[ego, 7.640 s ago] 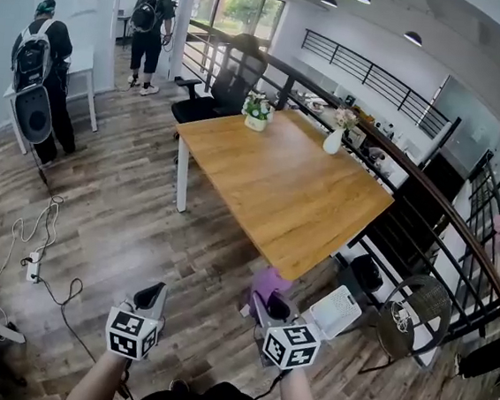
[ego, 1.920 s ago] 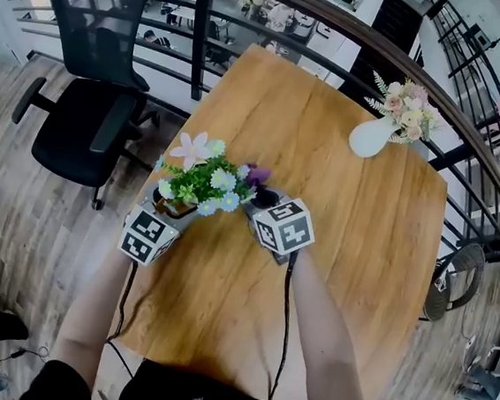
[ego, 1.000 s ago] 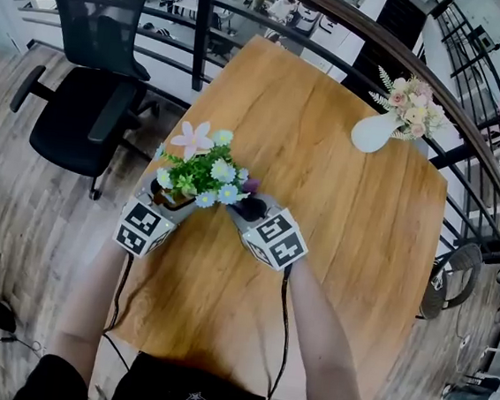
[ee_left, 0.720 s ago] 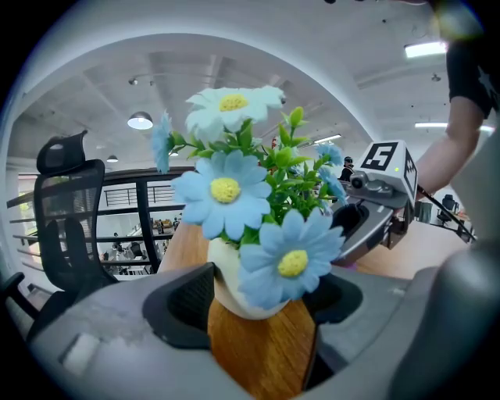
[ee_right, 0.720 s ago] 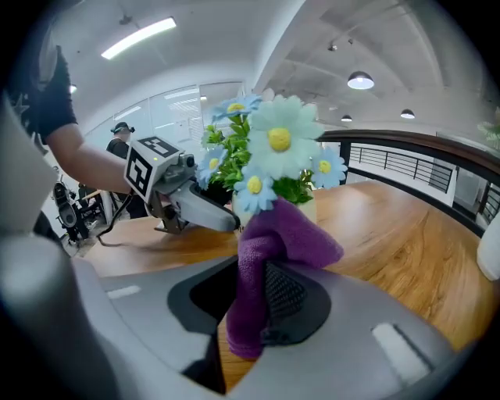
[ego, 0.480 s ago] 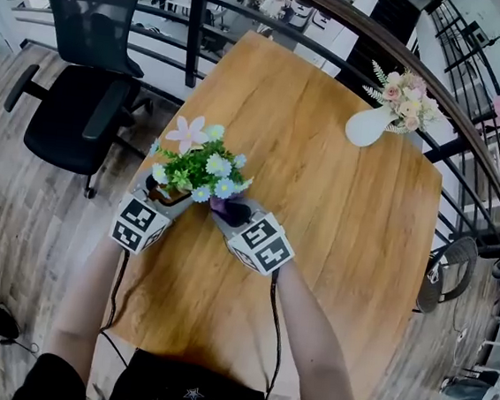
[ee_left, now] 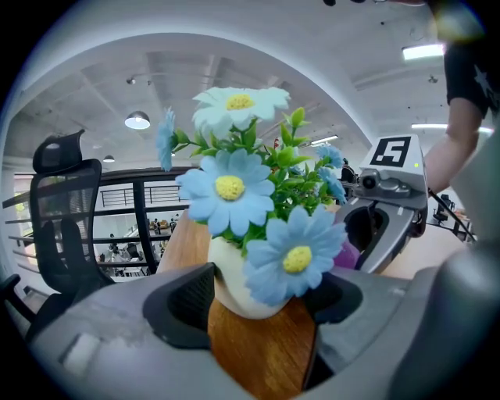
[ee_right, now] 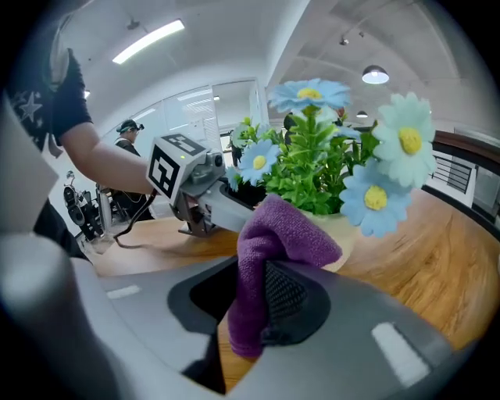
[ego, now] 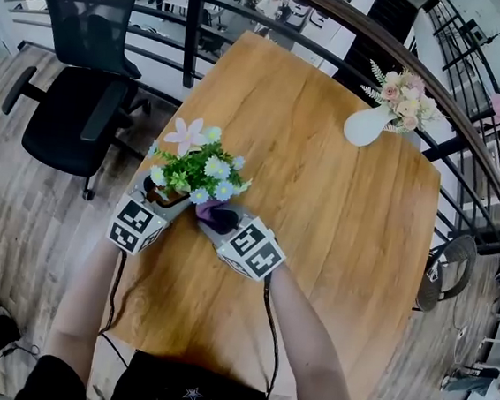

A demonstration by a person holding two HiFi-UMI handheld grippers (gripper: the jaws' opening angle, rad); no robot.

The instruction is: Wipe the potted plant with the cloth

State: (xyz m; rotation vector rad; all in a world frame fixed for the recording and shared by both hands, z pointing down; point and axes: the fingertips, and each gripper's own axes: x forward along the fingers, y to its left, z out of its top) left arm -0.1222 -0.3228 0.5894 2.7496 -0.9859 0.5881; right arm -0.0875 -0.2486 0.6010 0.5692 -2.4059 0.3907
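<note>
The potted plant (ego: 193, 169) has blue and pale flowers in a white pot (ee_left: 238, 291) and stands near the left edge of the wooden table (ego: 320, 211). My left gripper (ego: 163, 200) is shut on the pot from the near left; one pad touches it, while a blue flower hides the other. My right gripper (ego: 220, 219) is shut on a purple cloth (ee_right: 275, 251). It holds the cloth against the near side of the pot, under the blooms. In the left gripper view, the cloth (ee_left: 347, 255) shows beside the pot.
A white vase of pink flowers (ego: 371, 122) stands at the table's far right. A black office chair (ego: 77, 70) is left of the table, and a dark railing (ego: 340, 18) runs behind it. The table's near edge is by my arms.
My right gripper has carried the purple cloth from the right side of the plant round to its near side, lower by the pot. The left gripper has kept its hold.
</note>
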